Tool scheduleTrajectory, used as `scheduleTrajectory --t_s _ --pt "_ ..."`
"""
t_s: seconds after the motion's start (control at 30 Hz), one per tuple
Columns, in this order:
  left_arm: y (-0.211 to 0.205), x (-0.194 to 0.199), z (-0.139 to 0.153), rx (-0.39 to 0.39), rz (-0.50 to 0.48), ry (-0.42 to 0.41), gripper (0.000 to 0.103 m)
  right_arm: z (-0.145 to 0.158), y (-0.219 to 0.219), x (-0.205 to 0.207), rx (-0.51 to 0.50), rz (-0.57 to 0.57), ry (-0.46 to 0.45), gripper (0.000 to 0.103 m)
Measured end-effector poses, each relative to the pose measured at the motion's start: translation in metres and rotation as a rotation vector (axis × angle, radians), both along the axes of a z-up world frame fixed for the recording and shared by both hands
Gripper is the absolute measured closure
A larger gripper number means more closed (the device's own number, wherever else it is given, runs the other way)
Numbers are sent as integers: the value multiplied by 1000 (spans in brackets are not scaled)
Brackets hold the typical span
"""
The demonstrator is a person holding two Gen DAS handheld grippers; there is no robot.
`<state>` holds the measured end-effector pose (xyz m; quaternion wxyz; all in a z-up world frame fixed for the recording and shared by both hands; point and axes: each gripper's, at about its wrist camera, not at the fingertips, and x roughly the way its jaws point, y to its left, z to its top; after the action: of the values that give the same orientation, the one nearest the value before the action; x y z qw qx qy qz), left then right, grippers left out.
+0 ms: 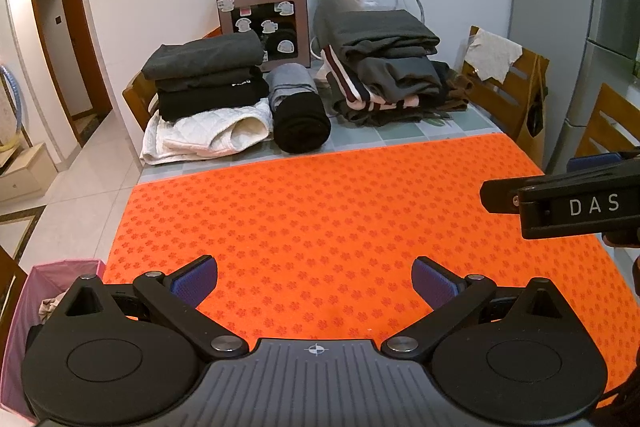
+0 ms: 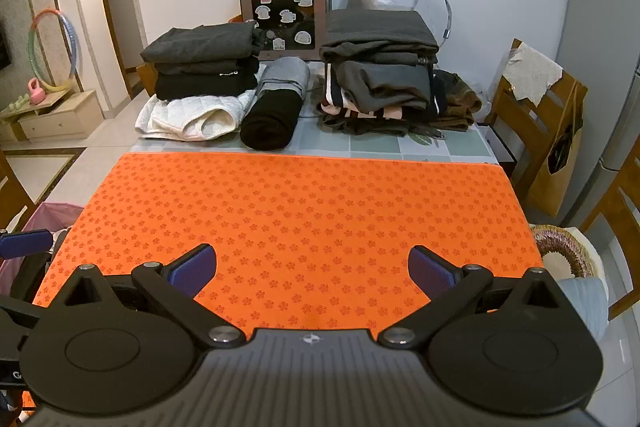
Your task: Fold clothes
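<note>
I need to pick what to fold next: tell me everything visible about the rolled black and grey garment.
The rolled black and grey garment lies on the green tiled tabletop, behind the orange patterned mat. Soft knit-looking cloth; near end black, far part grey. It touches the white quilted cloth beside it.

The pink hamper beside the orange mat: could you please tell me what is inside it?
Inside the pink hamper, only a beige garment and something dark show near the rim; the left gripper hides the rest.

Behind the orange mat (image 2: 296,211) lie folded clothes: a dark stack on a white quilted piece (image 2: 200,67), a black-grey roll (image 2: 276,111), and a taller grey pile (image 2: 380,67) at right.
</note>
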<state>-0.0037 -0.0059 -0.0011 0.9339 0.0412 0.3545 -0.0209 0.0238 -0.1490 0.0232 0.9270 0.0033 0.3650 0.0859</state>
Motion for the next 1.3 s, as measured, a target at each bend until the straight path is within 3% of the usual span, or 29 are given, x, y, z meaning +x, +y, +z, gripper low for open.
scheduleTrajectory --t_s 1.3 --pt "0 13 -10 -7 3 49 0 -14 2 16 -1 -6 48 0"
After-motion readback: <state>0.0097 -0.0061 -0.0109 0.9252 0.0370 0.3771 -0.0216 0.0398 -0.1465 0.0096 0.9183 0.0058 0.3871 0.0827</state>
